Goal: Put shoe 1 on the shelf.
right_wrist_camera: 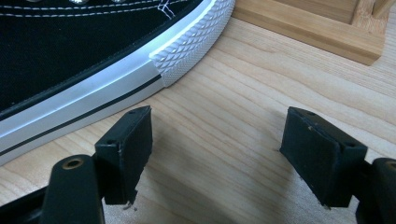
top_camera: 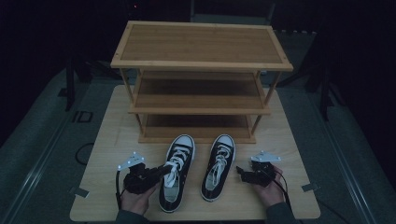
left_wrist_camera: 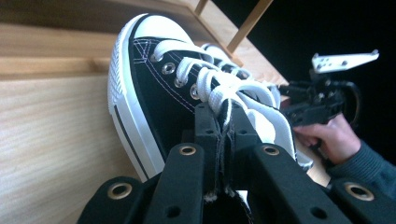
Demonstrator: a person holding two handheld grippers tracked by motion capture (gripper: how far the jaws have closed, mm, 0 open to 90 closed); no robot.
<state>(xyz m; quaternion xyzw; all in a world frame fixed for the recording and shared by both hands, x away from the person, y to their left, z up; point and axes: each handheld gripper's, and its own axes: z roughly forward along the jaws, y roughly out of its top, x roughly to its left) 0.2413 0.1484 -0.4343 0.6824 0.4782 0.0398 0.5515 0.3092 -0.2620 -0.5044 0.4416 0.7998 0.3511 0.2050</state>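
Shoe rack (top_camera: pixel 201 46) shelves bare. In front of it on the desk (top_camera: pixel 116 135): left gripper (top_camera: pixel 161 171) fingers clamped on left sneaker (top_camera: pixel 176 170); right gripper (top_camera: pixel 242 173) fingers wide apart, holding nothing, beside right sneaker (top_camera: pixel 218 167).

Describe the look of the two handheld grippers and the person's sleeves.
The left gripper and the right gripper are black with blocky jaws and brass-coloured rivets. Each carries a pale grey three-cornered plate on top and trails a black cable. The sleeves are dark grey-green knit.

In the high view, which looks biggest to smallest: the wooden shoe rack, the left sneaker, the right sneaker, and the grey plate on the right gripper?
1. Bamboo shoe rack, by far the largest.
2. Left sneaker and right sneaker: they look about alike, so I won't rank them.
3. Grey three-cornered plate on the right gripper, smallest.
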